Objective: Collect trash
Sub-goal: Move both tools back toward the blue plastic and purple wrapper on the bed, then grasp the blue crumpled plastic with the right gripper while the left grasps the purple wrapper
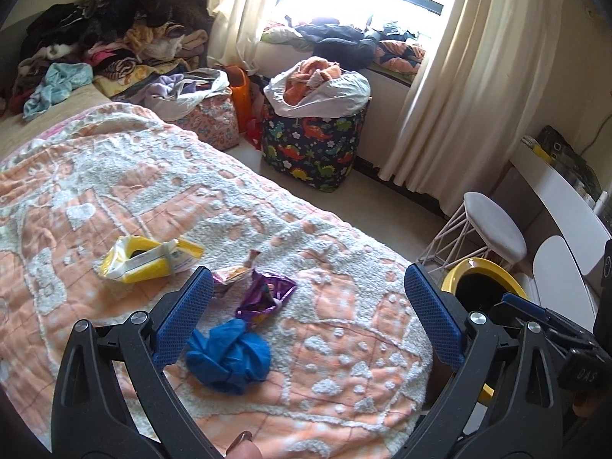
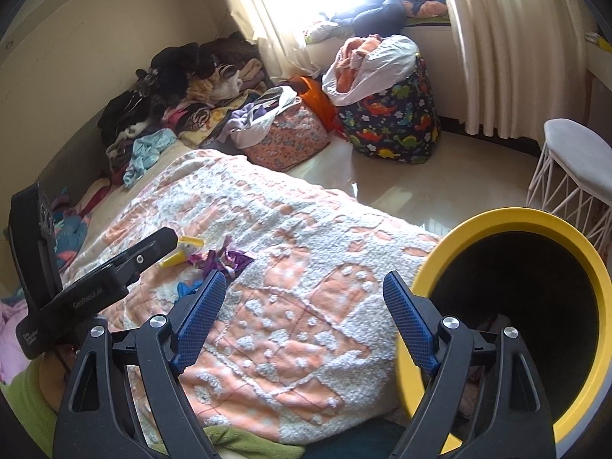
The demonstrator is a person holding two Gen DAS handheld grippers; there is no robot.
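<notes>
The left gripper [image 1: 308,311] hovered over the foot of a bed [image 1: 114,206], its jaws spread wide with nothing between them. Nearest to it, just ahead and toward its left jaw, lay a crumpled blue glove [image 1: 228,355] on the orange and white blanket. The glove sat low in the gap between the jaws, closer to the left jaw than the right, and had no clear long axis because it was balled up.

Just beyond the glove lay a purple wrapper [image 1: 266,294], its long axis running diagonally from near left to far right. A second, smaller wrapper [image 1: 237,269] touched it on the far left side. Farther off to the left, apart from the wrappers, lay a yellow and white tissue pack [image 1: 141,262], its long side running roughly left to right.

The right gripper [image 2: 304,315] was held off the bed's right corner, jaws also spread and empty. A bin [image 2: 508,225] with a yellow rim stood just beside its right jaw, mouth facing up and open.

By this layout, the left gripper was the nearer one to all the trash, and the glove was its closest target; the bin lay to the right of everything.

Beyond the bed stood a dinosaur-print laundry bag [image 1: 311,145] and a white stool [image 1: 493,225].
</notes>
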